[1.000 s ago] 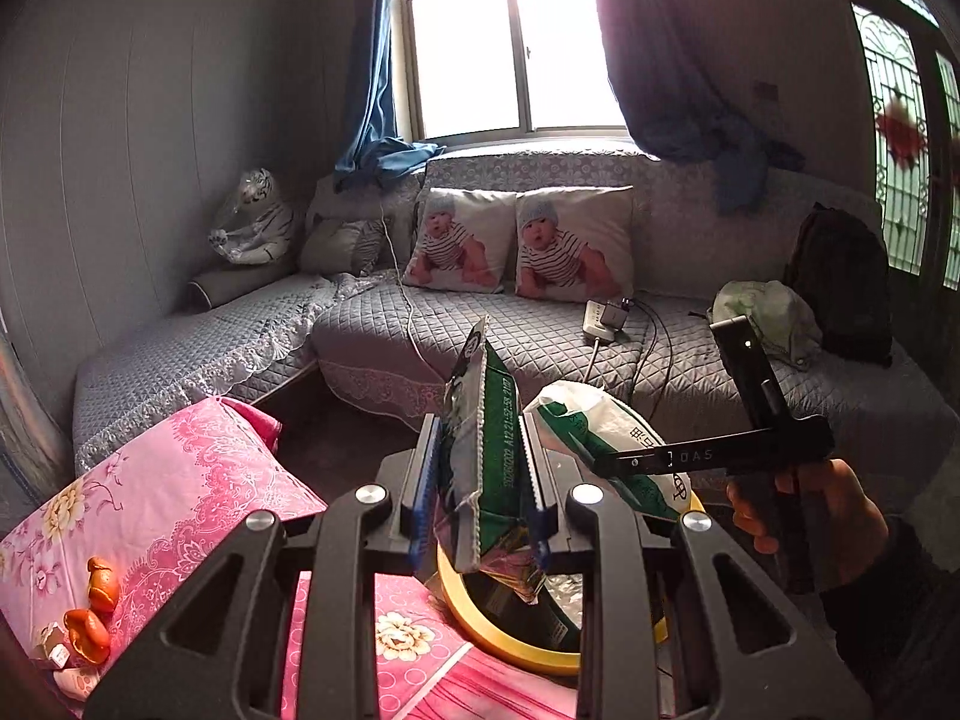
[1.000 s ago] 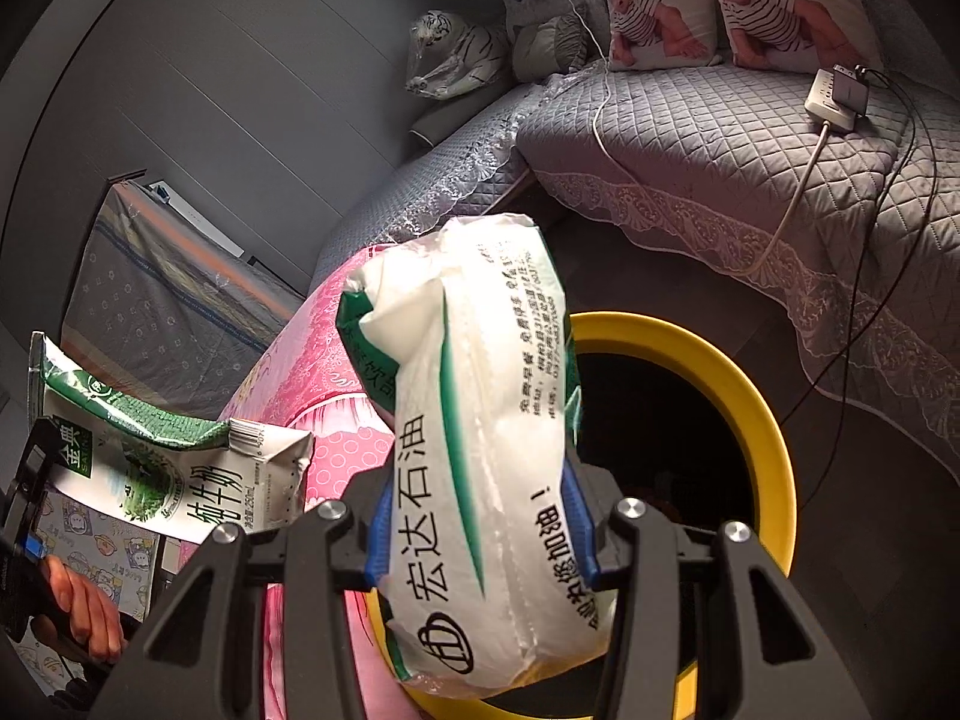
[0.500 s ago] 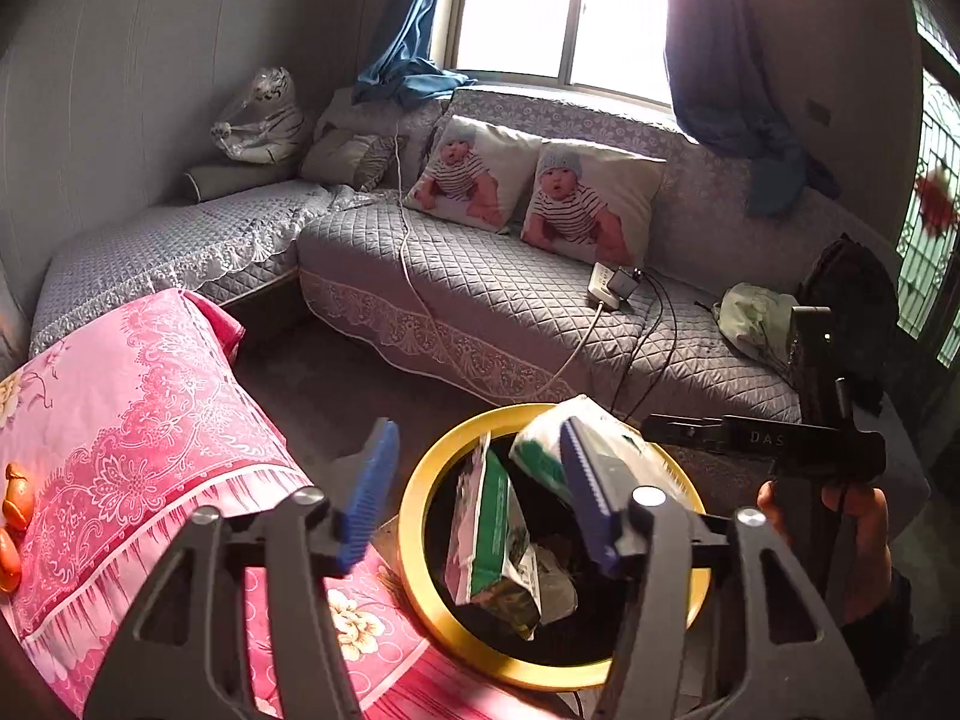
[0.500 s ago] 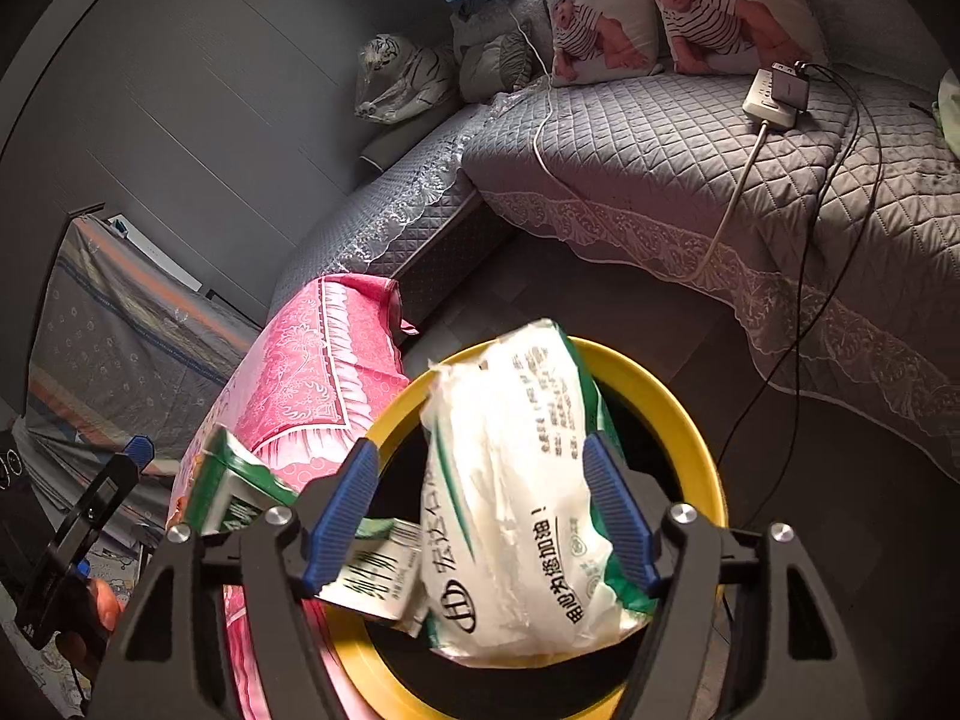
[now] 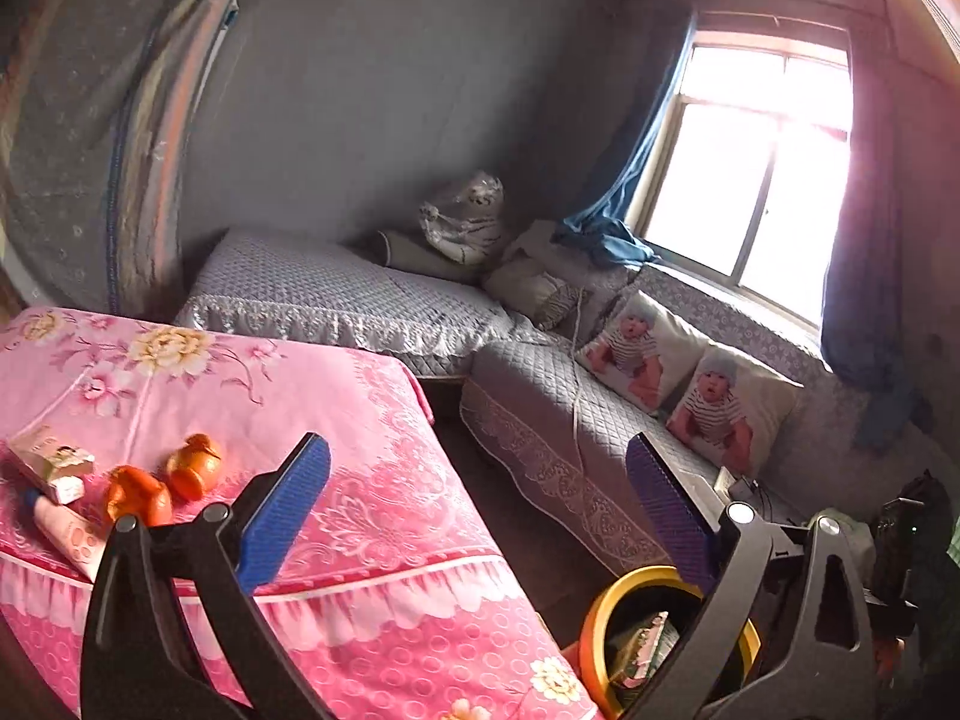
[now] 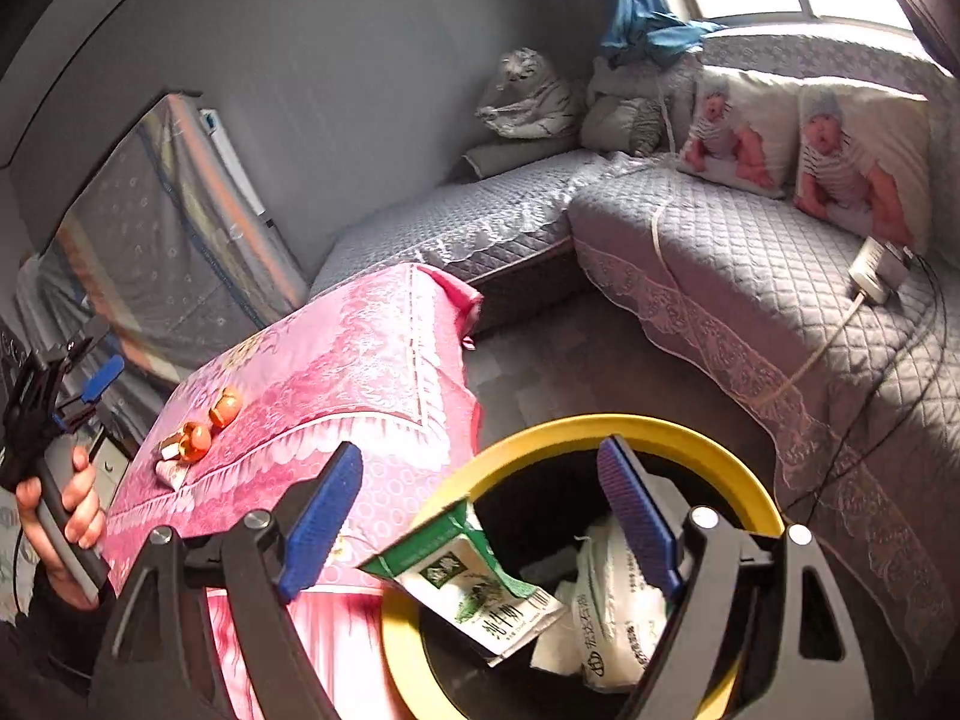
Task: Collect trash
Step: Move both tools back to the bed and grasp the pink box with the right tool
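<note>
In the yellow-rimmed bin (image 6: 690,438) my milk carton (image 6: 474,588) and white bag (image 6: 612,612) now lie; both tools, left tool (image 5: 477,516) and right tool (image 6: 480,513), are opening, empty. Wrappers (image 5: 51,465) remain on the pink surface (image 5: 372,480).

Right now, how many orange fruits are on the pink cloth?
2: one orange sits near the cloth's edge, the other orange beside it, by a small carton. None seems hidden.

The carton (image 6: 474,594) and bag (image 6: 606,612) lie in the bin (image 6: 600,429) — right of the table (image 6: 348,360), before the sofa (image 6: 750,276).
</note>
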